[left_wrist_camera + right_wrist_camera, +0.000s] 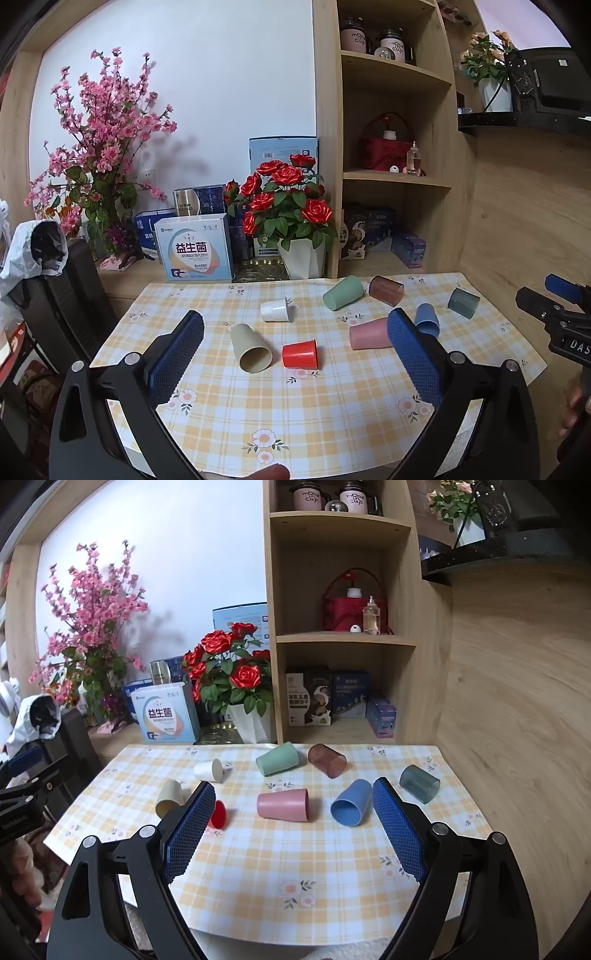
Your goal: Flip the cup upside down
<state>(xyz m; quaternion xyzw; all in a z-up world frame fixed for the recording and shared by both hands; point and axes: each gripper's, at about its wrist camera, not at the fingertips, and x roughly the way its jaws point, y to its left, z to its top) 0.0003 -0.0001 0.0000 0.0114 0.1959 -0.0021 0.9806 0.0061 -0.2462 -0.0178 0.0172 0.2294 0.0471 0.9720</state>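
We look down on a table covered with a yellow-and-white checked tablecloth (314, 406) printed with small flowers, pushed up against a wooden shelf unit (340, 635) and a white wall. Taking the white pot of red roses (291, 218) at the back edge as our landmark: to its left stand a pale blue box (194, 247) and, farther left, a tall spray of pink blossoms (99, 147); to its right the shelf unit holds boxes, a red basket and two jars. In front of the roses eight cups lie on their sides on the cloth, well apart from one another. Nearest the pot is the white cup (275, 309), and to its right the green cup (343, 292), the brown translucent cup (386, 290) and the grey-green cup (463, 302). Closer to us sit the beige cup (251, 347), the red cup (300, 354), the pink cup (369, 334) and the blue cup (426, 319). Our left gripper (295, 354) hangs above the near part of the cloth with its blue-padded fingers (177, 358) spread wide, holding nothing and touching nothing; the red cup shows between them, beyond the tips. Our right gripper (295, 823) is likewise wide open and empty above the cloth, with the pink and blue cups showing between its fingers (399, 834).
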